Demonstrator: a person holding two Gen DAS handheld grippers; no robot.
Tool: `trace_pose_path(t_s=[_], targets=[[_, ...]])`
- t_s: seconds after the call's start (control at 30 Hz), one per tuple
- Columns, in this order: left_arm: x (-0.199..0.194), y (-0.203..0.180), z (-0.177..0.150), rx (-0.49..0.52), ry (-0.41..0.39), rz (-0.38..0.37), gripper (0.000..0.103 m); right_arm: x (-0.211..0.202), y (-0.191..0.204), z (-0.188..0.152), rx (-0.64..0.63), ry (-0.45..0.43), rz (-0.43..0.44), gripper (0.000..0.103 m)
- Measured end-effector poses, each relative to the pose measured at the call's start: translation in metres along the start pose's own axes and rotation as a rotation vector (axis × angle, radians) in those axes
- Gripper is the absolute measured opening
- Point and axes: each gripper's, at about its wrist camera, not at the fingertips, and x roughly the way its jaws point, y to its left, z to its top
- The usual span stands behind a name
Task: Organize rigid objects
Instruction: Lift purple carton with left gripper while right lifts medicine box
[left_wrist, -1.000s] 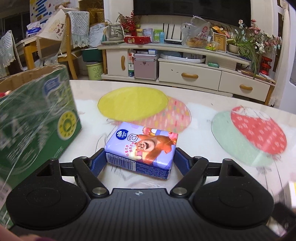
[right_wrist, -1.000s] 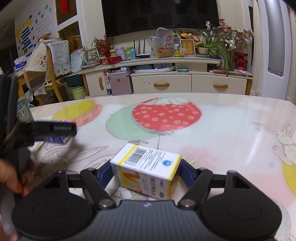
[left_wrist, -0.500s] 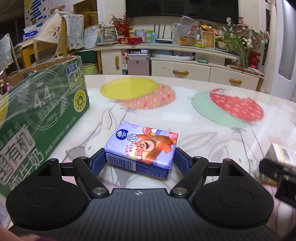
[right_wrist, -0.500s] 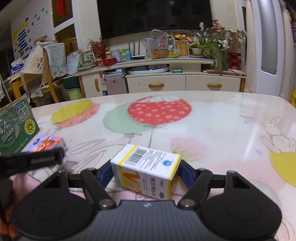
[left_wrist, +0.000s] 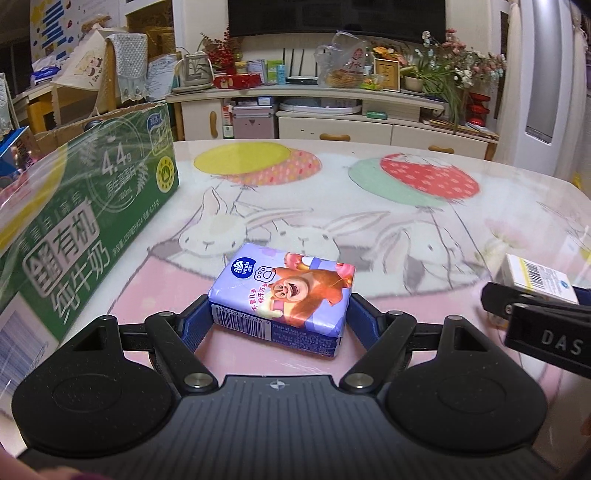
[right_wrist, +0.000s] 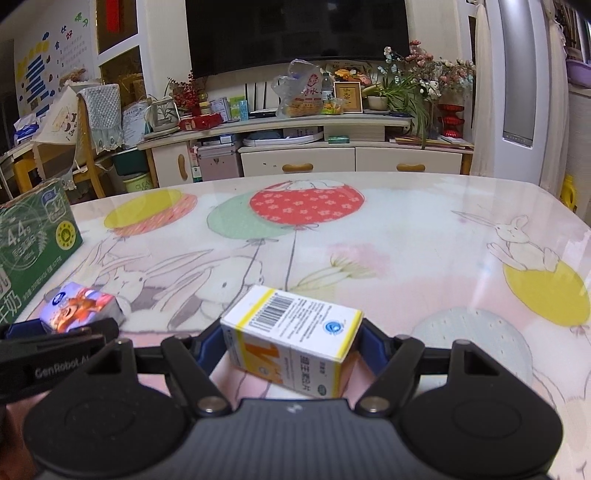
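My left gripper (left_wrist: 279, 317) is shut on a purple tissue pack (left_wrist: 284, 295) with a cartoon bear, held just above the table near its front edge. The pack also shows at the left of the right wrist view (right_wrist: 79, 308). My right gripper (right_wrist: 291, 343) is shut on a white and yellow medicine box (right_wrist: 295, 339) with a barcode on top. That box appears at the right edge of the left wrist view (left_wrist: 539, 277), with the right gripper's black finger below it.
An open green milk carton box (left_wrist: 81, 218) stands on the table at the left; it also shows in the right wrist view (right_wrist: 29, 240). The table (right_wrist: 406, 240) has a glossy balloon and rabbit print. A TV cabinet (right_wrist: 351, 162) stands behind it.
Both grippers have drawn back toward the near edge of the table with their loads. The green carton now lies further left and ahead of the left gripper.
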Motion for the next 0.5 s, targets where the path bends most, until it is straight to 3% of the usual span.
trace_pose_path(t_s=[0.5], targets=[[-0.038,0.009,-0.027,0.097,-0.044,-0.086,0.097,-0.038,0.011,-0.019,0.003,0.029,-0.003,0.073]])
